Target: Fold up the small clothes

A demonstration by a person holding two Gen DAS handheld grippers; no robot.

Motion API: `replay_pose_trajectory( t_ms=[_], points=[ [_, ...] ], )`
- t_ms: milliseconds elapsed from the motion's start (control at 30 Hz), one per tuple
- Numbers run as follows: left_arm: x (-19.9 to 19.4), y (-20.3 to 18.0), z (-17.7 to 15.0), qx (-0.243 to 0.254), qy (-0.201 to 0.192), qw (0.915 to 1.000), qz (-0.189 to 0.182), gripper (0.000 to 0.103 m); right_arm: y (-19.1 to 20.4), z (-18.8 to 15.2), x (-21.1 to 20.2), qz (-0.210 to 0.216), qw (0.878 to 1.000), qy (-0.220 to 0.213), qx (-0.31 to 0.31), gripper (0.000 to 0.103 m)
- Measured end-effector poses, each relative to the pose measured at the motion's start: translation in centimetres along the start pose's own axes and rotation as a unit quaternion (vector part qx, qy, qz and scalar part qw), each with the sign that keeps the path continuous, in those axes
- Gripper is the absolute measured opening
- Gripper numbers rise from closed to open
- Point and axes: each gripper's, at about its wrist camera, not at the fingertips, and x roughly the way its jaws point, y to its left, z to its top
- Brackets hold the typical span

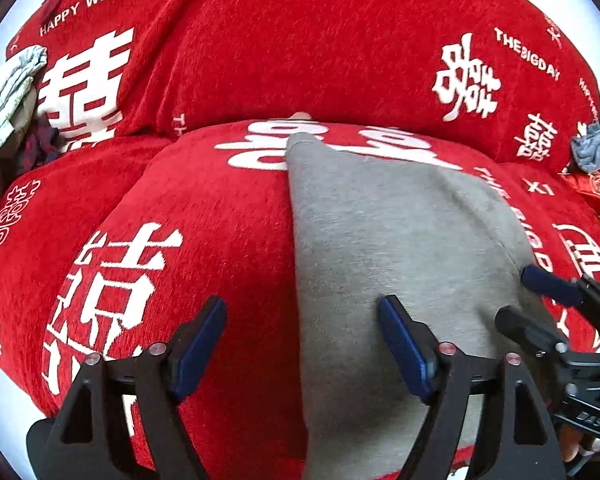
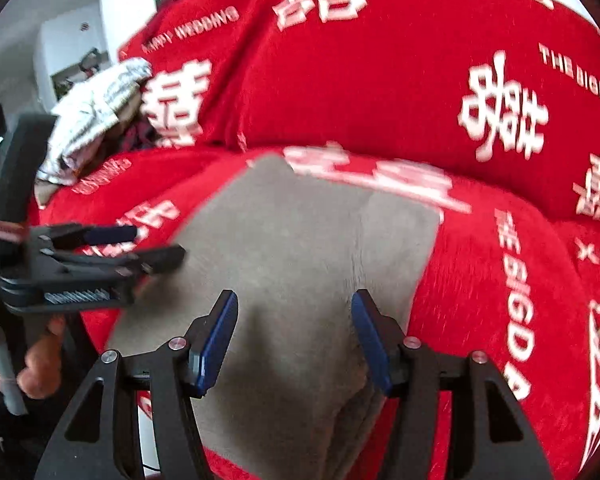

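A grey garment [image 1: 400, 248] lies folded flat on the seat of a sofa under a red cover [image 1: 220, 200] printed with white characters. My left gripper [image 1: 302, 308] hovers open over the garment's left edge, one pad above the red cover and the other above the grey cloth. My right gripper [image 1: 530, 304] enters at the garment's right edge with its jaws apart. In the right wrist view the grey garment [image 2: 300, 240] fills the middle, and the right gripper [image 2: 295, 300] stands open above it, nothing pinched. The left gripper [image 2: 148, 246] shows at the left, over the cloth's left edge.
A heap of white patterned clothes [image 1: 8, 88] [image 2: 96, 108] sits at the sofa's left end. A grey-blue cloth [image 1: 596, 144] lies at the right end. The red back cushions [image 1: 320, 48] rise just behind the garment. A hand [image 2: 40, 364] holds the left gripper.
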Motion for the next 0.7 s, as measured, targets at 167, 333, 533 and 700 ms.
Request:
replay_pose_trajectory(
  t_ms=[167, 333, 533, 700],
  points=[
    [1.3, 0.2, 0.0, -0.003, 0.009, 0.9999, 0.008, 0.096, -0.8, -0.4, 0.9, 0.007, 1.000, 0.009, 0.010, 0.063],
    [2.6, -0.6, 2.1, 0.025, 0.029, 0.9991, 0.020, 0.095, -2.3, 2.2, 1.4, 0.032, 0.998, 0.021, 0.047, 0.063],
    [5.4, -1.5, 5.2, 0.055, 0.060, 0.9964, 0.023, 0.097, -5.1, 6.2, 7.0, 0.061, 0.992, 0.085, 0.070, 0.063],
    [7.3, -2.6, 6.8, 0.092, 0.069, 0.9931, 0.023, 0.097, -6.6, 7.6, 9.6, 0.079, 0.989, 0.102, 0.066, 0.063]
  ],
)
